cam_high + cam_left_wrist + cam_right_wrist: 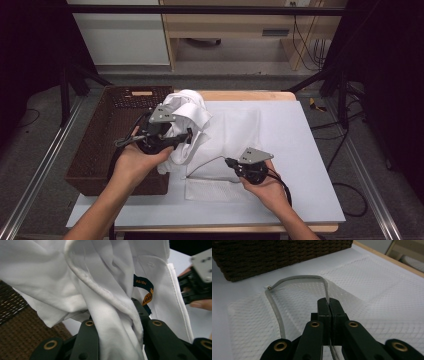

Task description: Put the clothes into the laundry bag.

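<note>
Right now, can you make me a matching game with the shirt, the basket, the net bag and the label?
Things:
1. shirt
2. basket
3. net bag
4. label

Descriptions:
A. brown and woven
B. lying on the table, zipper edge pinched by the right gripper
C. white, bunched in the left gripper
D. dark blue, sewn inside the collar

Pairs: 1-C, 2-A, 3-B, 4-D

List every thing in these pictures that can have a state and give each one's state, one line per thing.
white shirt: bunched, lifted above the table.
mesh laundry bag: lying flat, zipper edge raised, mouth open.
left gripper: shut on the shirt.
right gripper: shut on the bag's zipper edge.
wicker basket: upright beside the bag; its contents cannot be made out.
</note>
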The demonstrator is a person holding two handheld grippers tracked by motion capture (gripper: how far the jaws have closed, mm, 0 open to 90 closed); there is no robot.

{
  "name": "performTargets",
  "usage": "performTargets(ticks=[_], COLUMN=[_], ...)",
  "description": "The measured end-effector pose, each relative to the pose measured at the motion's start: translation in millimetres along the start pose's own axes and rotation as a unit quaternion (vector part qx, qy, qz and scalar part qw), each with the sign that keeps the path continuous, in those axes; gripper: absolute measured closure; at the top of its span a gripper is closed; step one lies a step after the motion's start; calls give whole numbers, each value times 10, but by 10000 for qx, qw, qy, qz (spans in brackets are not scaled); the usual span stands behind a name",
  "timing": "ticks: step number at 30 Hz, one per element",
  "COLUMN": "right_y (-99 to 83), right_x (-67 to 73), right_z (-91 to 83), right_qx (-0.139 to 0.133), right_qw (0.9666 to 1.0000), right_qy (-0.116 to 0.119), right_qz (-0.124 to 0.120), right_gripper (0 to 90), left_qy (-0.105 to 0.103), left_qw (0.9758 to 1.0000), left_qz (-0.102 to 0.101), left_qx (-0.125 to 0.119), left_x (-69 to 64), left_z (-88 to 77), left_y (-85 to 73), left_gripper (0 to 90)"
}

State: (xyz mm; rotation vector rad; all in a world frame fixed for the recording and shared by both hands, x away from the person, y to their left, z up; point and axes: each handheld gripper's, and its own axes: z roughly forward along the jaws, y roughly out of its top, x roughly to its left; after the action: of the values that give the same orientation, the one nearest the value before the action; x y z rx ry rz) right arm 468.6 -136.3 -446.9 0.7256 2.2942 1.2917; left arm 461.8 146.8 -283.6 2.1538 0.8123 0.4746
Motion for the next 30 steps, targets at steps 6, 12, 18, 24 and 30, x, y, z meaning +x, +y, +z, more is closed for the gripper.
performTargets(ticks=[6,12,18,24,30], right_y=[17,113,161,171,271], right_x=[-107,-194,-257,-311,-332], right_z=[12,-38,-12,77,79], right_qx=[158,332,405,488,441], right_qw=[9989,9976,9966,9949,9953], right_qy=[281,413,463,595,602], right_qz=[345,435,542,658,620], right_gripper=[890,890,890,890,890], left_qy=[-293,-404,-529,-744,-893], left_qw=[9995,9991,9985,9970,9957], left_qz=[5,68,100,176,214], left_qx=[-112,-104,-65,81,110], left_x=[-106,-250,-383,-477,-549], left_z=[-18,-62,-64,13,61], left_y=[-94,-135,-194,-266,-299], left_gripper=[725,725,726,725,725])
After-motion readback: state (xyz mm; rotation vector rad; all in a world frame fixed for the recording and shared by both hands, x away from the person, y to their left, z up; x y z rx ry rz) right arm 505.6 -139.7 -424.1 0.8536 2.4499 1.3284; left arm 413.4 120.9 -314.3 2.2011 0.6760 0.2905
